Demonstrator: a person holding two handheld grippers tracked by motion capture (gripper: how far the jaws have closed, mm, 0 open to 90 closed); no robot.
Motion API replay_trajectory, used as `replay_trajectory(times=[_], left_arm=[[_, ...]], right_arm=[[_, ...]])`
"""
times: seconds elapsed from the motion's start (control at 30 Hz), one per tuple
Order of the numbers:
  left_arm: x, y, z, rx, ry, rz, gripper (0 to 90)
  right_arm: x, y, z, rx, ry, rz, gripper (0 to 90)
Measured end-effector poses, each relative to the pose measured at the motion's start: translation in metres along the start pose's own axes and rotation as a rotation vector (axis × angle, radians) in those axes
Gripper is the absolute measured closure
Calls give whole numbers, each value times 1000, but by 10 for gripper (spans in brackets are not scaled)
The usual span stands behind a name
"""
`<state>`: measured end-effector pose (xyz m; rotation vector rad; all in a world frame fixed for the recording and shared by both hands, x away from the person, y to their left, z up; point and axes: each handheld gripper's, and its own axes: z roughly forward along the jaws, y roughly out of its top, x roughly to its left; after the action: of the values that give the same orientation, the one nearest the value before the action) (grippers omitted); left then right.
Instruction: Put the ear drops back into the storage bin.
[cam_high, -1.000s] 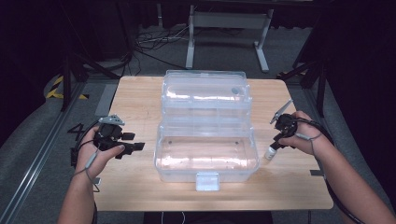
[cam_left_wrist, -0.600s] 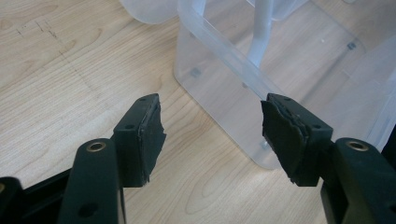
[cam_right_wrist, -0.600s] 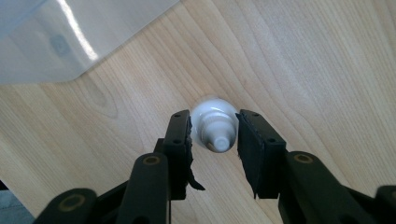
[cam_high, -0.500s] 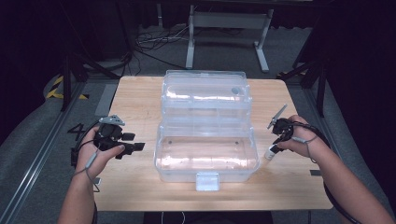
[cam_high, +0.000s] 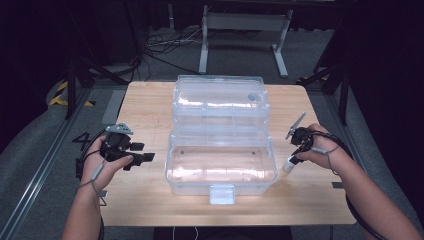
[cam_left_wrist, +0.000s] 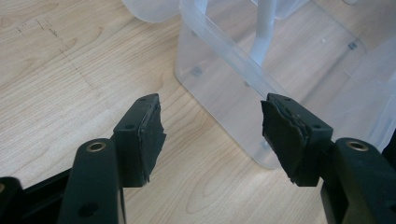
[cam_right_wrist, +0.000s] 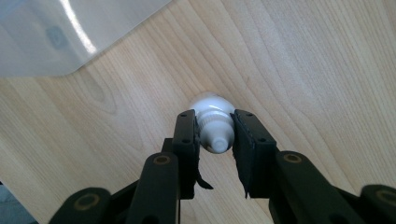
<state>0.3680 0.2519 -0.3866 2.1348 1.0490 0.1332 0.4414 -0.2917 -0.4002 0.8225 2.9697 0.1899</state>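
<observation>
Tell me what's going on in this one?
A person at a wooden table works with tongs in each hand beside an open clear plastic box. The right tongs are shut on a small white bottle, gripping it near its cap, to the right of the box. The left tongs are open and holding nothing, aimed at the box's left end.

A white bottle (cam_right_wrist: 214, 125), a clear plastic box (cam_high: 220, 150), a pale wood-grain table (cam_high: 145, 105).
</observation>
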Motion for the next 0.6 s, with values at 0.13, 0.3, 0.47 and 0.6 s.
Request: replay_trajectory(times=[0.13,0.3,0.47,0.6], left_arm=[[0,0,0,2,0,0,380],[1,0,0,0,0,1,380],[1,-1,0,0,1,-3,380],[2,-1,0,3,1,-7,379]], right_arm=[[2,1,-5,7,-7,-21,713],[6,2,-15,-9,-8,-35,714],[13,5,-32,-22,-29,-77,713],[20,8,-44,-18,-43,-99,714]])
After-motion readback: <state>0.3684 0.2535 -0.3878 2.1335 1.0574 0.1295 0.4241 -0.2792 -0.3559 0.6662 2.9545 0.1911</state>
